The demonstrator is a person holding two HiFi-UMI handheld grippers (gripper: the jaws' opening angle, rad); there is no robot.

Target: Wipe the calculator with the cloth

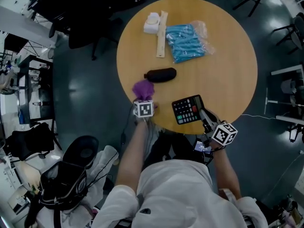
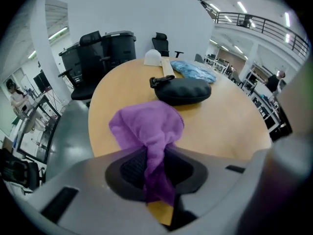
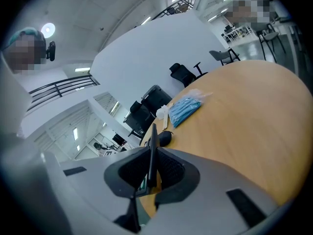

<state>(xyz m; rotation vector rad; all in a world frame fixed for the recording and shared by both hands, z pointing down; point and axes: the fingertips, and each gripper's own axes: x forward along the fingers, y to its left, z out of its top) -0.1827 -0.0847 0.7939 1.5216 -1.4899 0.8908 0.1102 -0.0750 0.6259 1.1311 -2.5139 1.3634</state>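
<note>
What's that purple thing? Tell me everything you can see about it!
It is a purple cloth, soft and wrinkly, like a wiping rag. It is scrunched into a puffy bunch at the near edge of the round wooden table. One end is squeezed into a thin strip between the jaws of the left gripper, which are closed on it. The puffy part spreads past the jaws toward a black pouch, not touching it.

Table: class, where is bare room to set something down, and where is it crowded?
Bare: the right side of the table, between blue bag and calculator and out to the rim. Crowded: ruler and white object at far left; black pouch, purple cloth near the front.
</note>
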